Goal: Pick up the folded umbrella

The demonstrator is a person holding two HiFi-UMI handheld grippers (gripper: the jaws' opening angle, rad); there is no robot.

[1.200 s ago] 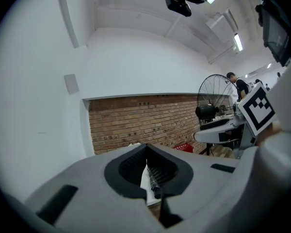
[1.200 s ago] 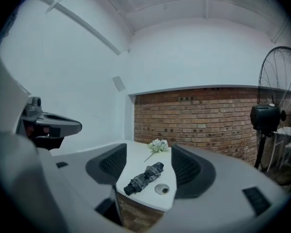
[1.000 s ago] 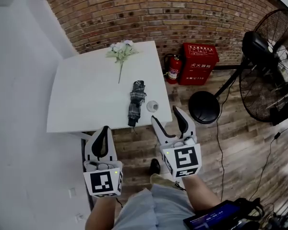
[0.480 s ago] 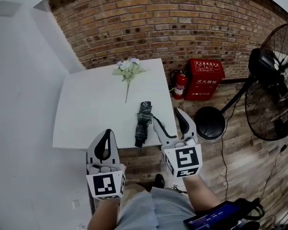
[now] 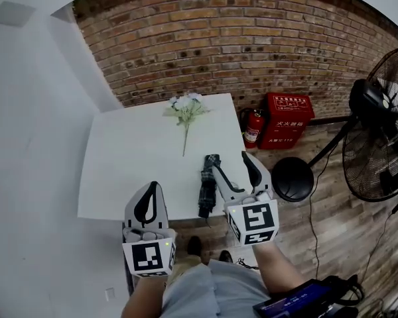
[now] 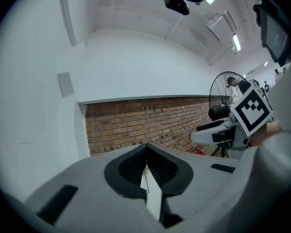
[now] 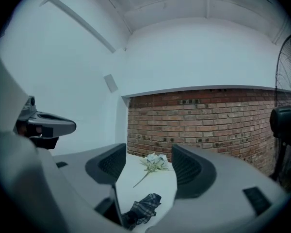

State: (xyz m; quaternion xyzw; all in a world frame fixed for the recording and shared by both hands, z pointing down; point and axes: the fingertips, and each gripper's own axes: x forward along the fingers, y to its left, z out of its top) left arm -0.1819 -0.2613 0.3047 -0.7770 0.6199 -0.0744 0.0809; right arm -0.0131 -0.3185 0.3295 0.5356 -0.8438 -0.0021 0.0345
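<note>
Brick wall [image 5: 219, 38] behind bench [image 5: 132, 158] — folded umbrella [image 5: 209, 184] lying by near right corner, flower [image 5: 186, 108] at far edge; right tool [image 5: 231, 163] gaping empty near umbrella, left tool [image 5: 149, 189] closed, empty.

A white square table [image 5: 132, 171] is seen. On it are laid a white-blossomed flower stem [image 5: 188, 108] near the far edge and a dark checked folded umbrella [image 5: 205, 187] by the near right edge.
</note>
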